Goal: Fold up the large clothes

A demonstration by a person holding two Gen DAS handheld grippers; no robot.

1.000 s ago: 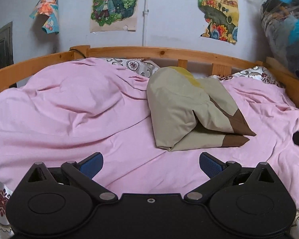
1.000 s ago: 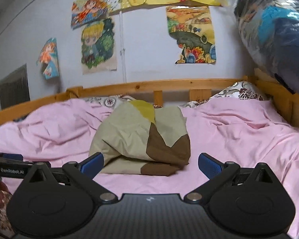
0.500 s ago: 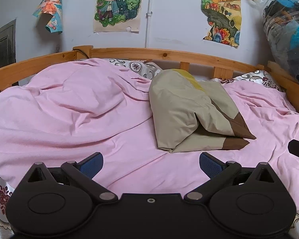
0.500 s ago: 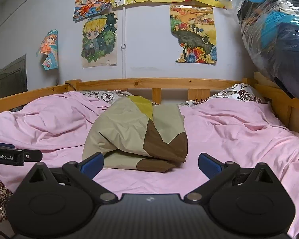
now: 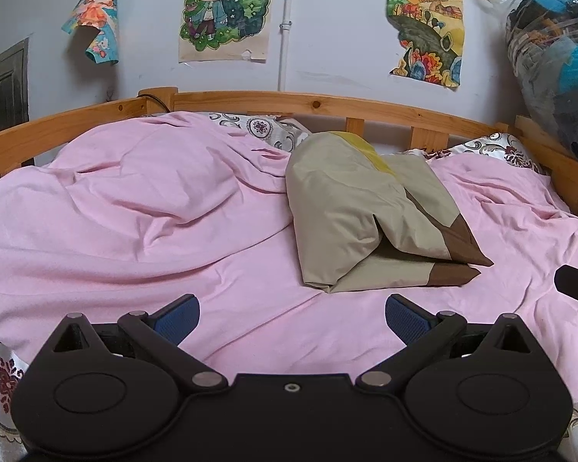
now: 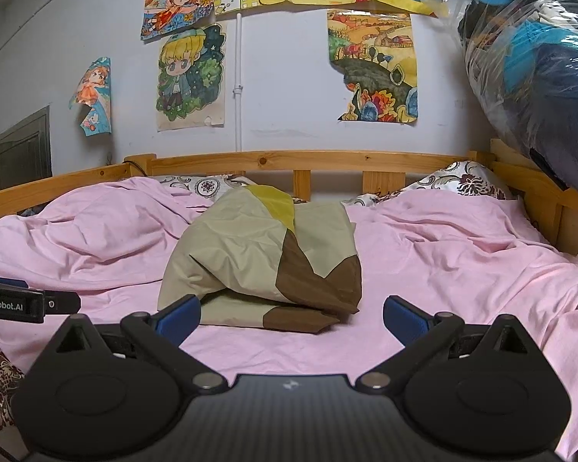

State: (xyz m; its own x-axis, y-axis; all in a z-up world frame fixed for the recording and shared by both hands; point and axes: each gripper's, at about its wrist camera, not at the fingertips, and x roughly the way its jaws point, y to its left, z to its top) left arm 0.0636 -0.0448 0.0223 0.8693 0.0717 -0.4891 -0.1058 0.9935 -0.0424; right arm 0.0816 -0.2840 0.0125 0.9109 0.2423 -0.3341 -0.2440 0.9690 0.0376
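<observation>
A folded beige garment (image 5: 350,208) with brown and yellow patches lies in a compact bundle on the pink sheet (image 5: 135,223) in the middle of the bed. It also shows in the right wrist view (image 6: 258,261). My left gripper (image 5: 291,313) is open and empty, held above the sheet short of the bundle. My right gripper (image 6: 291,313) is open and empty, just in front of the bundle. The tip of the left gripper shows at the left edge of the right wrist view (image 6: 27,302).
A wooden bed rail (image 6: 327,159) runs along the back and sides. Patterned pillows (image 6: 462,183) lie at the head. A plastic bag of dark clothes (image 6: 531,69) hangs at the upper right. Posters cover the wall (image 6: 373,65).
Both grippers have pulled back and tilted up a little, so the folded garment sits lower and a bit farther in both views. Both stay open and empty.
</observation>
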